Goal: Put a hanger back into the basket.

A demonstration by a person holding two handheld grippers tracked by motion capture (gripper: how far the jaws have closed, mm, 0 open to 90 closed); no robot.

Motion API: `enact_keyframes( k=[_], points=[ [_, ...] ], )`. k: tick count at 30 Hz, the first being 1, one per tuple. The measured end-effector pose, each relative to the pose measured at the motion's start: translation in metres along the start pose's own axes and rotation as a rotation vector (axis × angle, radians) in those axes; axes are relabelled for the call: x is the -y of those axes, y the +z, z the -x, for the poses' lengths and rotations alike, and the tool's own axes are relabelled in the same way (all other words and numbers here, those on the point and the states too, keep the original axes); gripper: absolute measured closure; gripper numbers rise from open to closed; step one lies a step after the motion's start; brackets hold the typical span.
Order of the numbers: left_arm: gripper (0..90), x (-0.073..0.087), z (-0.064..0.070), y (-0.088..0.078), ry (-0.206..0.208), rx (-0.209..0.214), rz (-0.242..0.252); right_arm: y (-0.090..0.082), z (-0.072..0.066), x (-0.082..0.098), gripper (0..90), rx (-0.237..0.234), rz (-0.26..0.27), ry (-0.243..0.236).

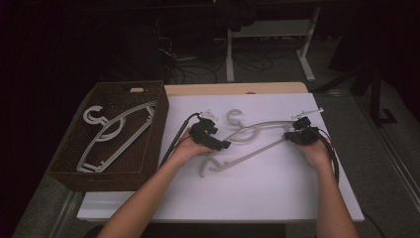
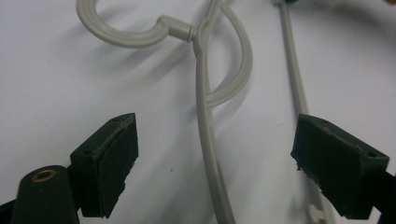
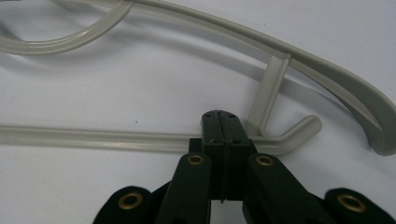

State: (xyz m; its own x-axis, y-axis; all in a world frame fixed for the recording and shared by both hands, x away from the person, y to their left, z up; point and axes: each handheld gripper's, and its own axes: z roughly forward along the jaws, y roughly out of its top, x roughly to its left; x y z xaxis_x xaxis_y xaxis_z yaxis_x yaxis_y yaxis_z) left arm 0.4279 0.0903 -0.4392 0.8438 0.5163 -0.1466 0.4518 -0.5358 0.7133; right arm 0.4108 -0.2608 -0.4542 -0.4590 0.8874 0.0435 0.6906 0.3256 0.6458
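A lab or workshop room set up for recording handwork at a table.

A white table [image 1: 277,198] stands on a wooden top in a dim room, lit mainly on its surface. Beyond the fingers, past the table's far edge, loose cables [image 1: 198,64] lie tangled on a grey floor [image 1: 267,64] around the white metal legs of a desk frame [image 1: 307,44]. A wicker basket [image 1: 148,163] holding pale hangers [image 1: 106,139] sits to the left of the fingers, and one more hanger [image 1: 257,134] lies between the two hands. Each hand holds a black gripper [image 1: 210,136] with a trailing cable, test-bench gear, not household things.
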Motion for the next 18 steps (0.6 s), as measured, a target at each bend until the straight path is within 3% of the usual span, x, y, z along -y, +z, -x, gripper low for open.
enact_keyframes(
  k=[8, 15, 18],
  points=[
    [25.3, -0.007, 0.0, 0.024, 0.038, -0.026, -0.063, 0.0, 0.002, 0.001, 89.2, -0.012, 0.002, 0.006],
    [48.7, -0.01, 0.001, 0.03, 0.068, -0.049, -0.096, 0.0, 0.002, 0.001, 89.2, -0.015, 0.002, 0.011],
    [54.3, -0.01, 0.003, 0.032, 0.084, -0.059, -0.105, 0.001, 0.002, 0.001, 89.2, -0.015, 0.001, 0.008]
  ],
)
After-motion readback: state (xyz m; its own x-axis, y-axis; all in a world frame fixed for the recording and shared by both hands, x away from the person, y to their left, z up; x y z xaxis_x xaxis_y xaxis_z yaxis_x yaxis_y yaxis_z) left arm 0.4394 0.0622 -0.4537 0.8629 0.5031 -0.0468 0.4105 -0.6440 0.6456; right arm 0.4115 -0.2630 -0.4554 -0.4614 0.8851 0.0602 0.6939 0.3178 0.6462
